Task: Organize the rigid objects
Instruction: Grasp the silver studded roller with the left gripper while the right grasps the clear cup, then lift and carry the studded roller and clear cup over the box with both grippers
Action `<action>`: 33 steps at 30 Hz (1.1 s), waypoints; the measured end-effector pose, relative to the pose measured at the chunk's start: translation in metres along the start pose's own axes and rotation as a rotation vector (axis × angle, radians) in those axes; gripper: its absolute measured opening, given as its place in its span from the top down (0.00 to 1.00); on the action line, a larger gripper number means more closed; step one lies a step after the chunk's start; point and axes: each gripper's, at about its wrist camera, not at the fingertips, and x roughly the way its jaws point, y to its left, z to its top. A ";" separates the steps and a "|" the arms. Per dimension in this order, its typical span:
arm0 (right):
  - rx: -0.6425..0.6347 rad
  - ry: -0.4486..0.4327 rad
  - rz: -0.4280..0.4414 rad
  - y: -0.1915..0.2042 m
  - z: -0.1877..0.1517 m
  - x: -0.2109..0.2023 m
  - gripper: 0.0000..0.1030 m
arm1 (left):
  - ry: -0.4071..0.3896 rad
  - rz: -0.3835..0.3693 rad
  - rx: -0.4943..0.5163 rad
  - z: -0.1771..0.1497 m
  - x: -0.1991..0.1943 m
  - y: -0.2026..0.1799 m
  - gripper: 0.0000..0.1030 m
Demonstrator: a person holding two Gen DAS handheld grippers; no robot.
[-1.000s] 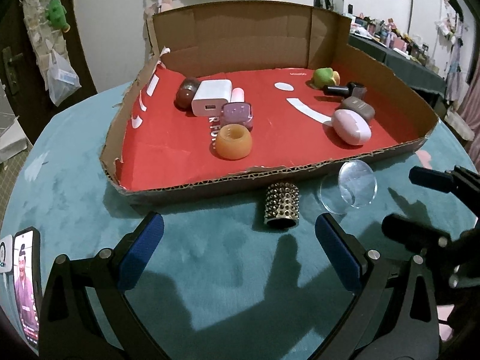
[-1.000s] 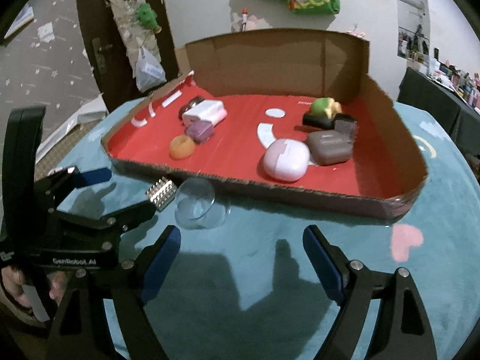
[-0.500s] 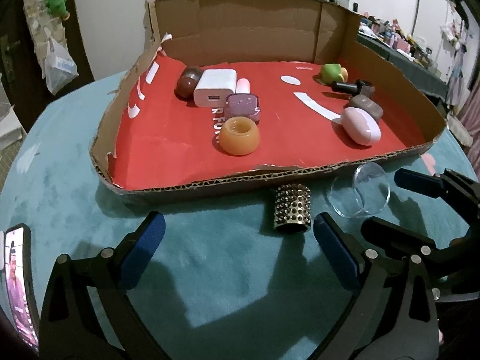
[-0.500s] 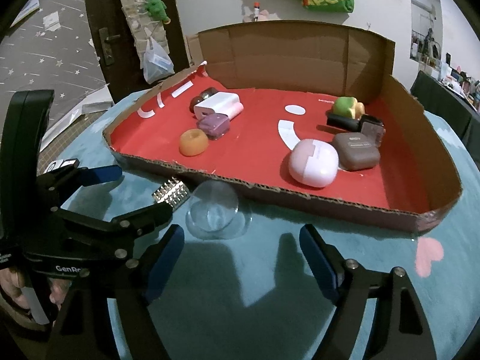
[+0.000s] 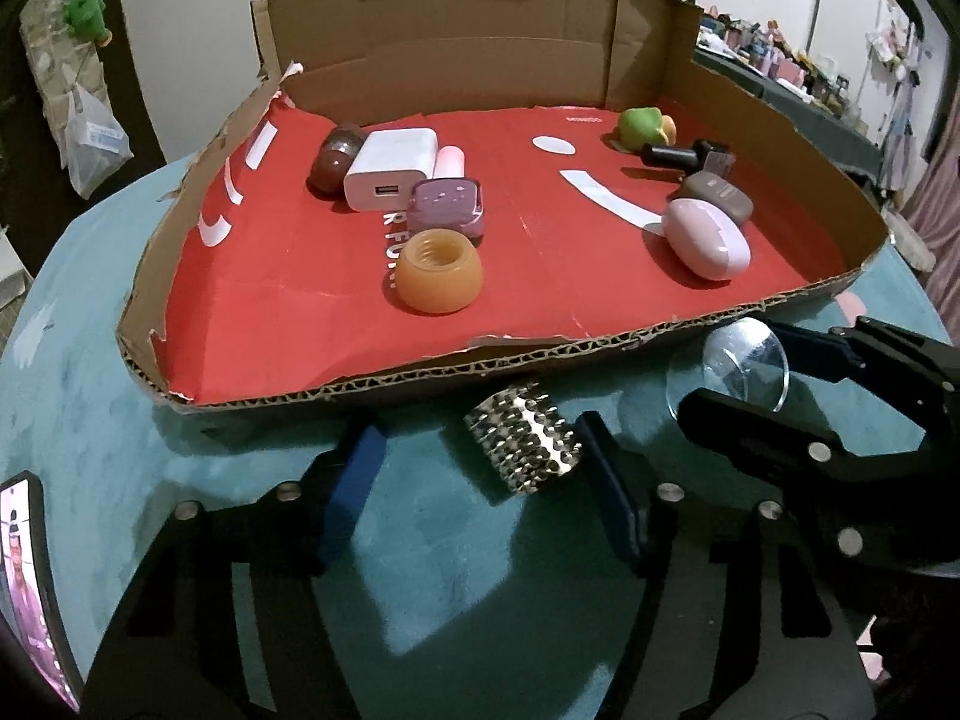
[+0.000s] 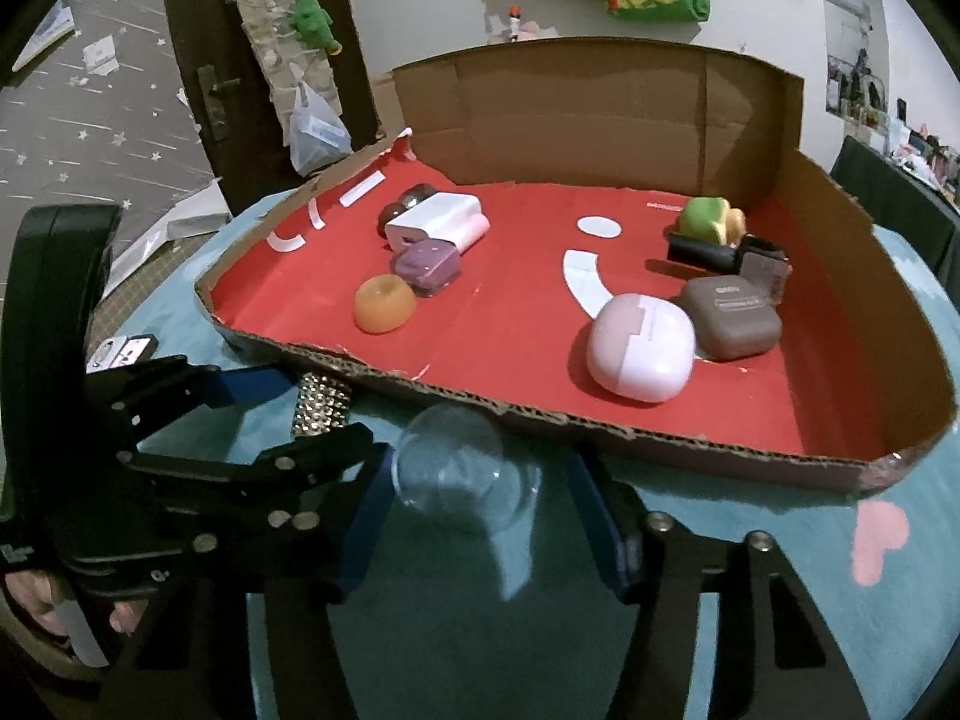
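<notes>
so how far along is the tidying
Mostly done: the charger, orange ring, pink case and others already lie in the cardboard tray. In hand: the left gripper brackets the studded cylinder and the right gripper brackets the clear dome, both open, nothing lifted. Left: both items, on the teal cloth.

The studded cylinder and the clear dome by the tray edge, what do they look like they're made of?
Studded cylinder: probably shiny metal or metallised plastic; rows of bumps glint silver-gold.
Clear dome: looks like thin transparent plastic, possibly glass; the teal cloth shows through it.
</notes>
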 end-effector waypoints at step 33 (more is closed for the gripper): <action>0.020 -0.040 0.075 0.007 0.004 -0.038 0.50 | -0.095 -0.049 0.010 0.000 -0.042 -0.006 0.65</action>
